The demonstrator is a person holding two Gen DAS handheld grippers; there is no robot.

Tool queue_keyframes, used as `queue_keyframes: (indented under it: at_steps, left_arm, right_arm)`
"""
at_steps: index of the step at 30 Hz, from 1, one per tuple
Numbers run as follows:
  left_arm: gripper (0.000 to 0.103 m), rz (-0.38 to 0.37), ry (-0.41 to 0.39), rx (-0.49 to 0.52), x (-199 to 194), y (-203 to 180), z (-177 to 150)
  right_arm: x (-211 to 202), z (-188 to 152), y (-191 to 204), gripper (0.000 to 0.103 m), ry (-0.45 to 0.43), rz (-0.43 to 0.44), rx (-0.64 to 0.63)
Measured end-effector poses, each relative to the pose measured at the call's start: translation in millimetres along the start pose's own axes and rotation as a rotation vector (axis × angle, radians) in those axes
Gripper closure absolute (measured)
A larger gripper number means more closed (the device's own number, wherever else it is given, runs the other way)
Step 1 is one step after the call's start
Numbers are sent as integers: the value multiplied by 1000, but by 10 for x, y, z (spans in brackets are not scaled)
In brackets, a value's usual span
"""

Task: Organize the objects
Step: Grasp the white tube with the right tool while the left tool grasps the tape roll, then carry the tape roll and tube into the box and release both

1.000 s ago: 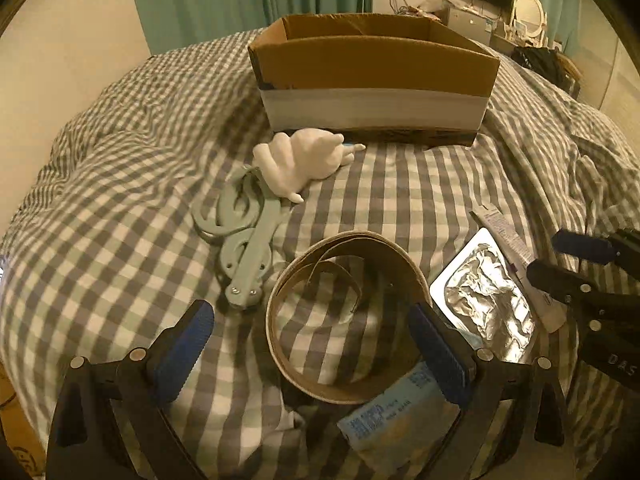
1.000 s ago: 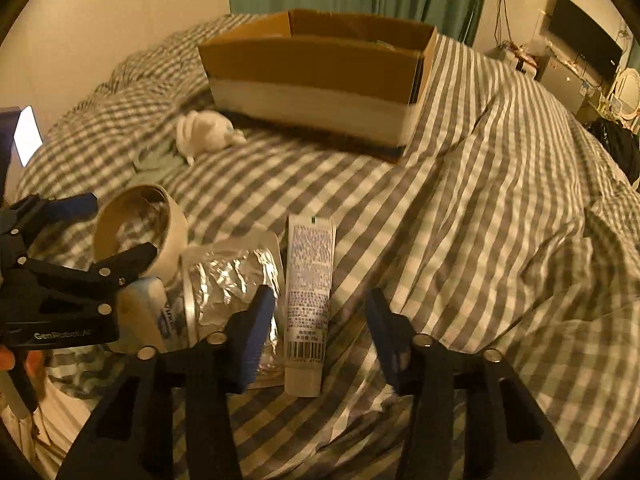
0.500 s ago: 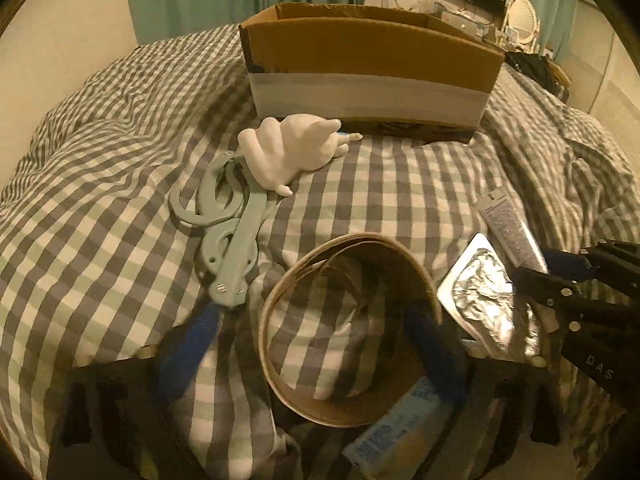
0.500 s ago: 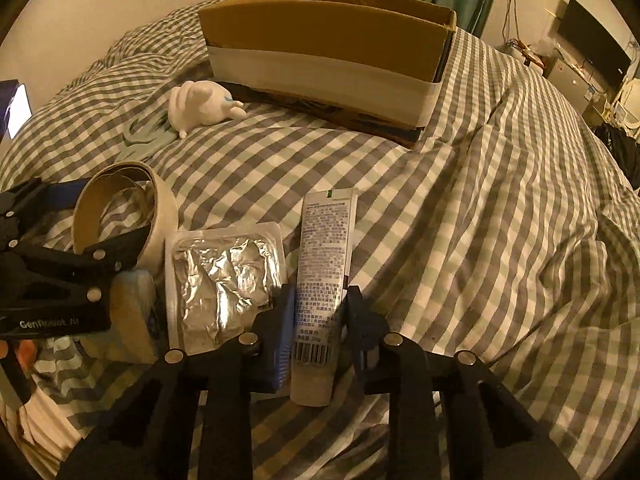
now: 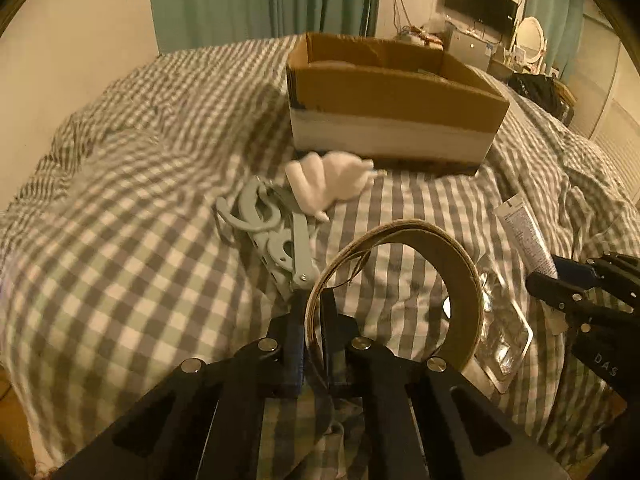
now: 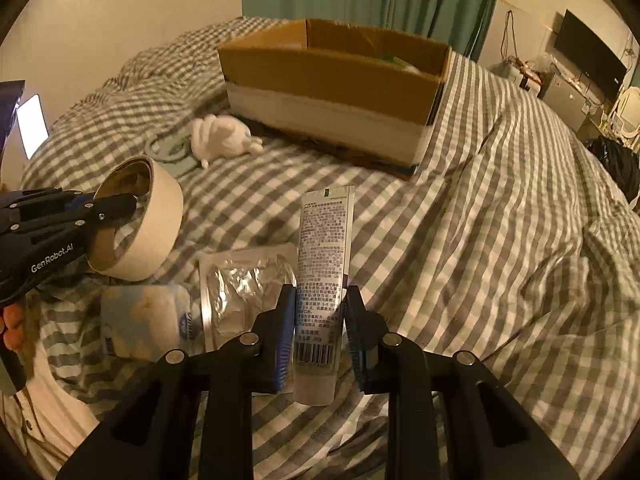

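Right now both grippers have something pinched. The left gripper (image 5: pixel 314 320) has closed its two fingers on the wall of the tape roll (image 5: pixel 404 280), one finger inside the ring and one outside, so the roll stands tipped up off the checked blanket (image 5: pixel 140 280). Grabbing just the thin wall makes sense, because the whole ring looks too wide to fit between the fingers.

The right gripper (image 6: pixel 320 320) is squeezed on the white tube (image 6: pixel 324 264), near its bottom end, with the flat sides between the pads. The tube points toward the cardboard box (image 6: pixel 332 92) at the far side of the bed.

That open box is likely where everything should go. A foil pack (image 6: pixel 244 288), a tissue packet (image 6: pixel 144 320), a white toy (image 5: pixel 328 184) and gray scissors (image 5: pixel 272 232) lie on the blanket, waiting their turn.
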State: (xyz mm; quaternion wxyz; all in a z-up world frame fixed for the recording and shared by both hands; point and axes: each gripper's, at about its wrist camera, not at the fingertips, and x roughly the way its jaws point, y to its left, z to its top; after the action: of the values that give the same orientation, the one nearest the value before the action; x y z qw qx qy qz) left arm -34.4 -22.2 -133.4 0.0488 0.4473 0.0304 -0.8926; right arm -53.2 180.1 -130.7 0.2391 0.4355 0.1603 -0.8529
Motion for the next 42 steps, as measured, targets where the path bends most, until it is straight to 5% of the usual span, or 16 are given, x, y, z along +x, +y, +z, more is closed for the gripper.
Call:
queue_keyframes:
  at_steps: [9,24,34,42]
  left_arm:
    - [97,34,-93,17,-237,50,321]
    - [97,22,-268,31,-510,-66,1471]
    - [97,16,-306,40,-261,-106,2161]
    - [97,29,-259,73,176,-181,2360]
  right_arm:
    - [-351,261,-27,79,-92,-13,-15]
    - [-782,1229,-95,79,-271,-33,-79]
    - [-685,1845,-297,79,-339,-6,-57]
    - [-312,2130,-410,79,-336,-11,-66]
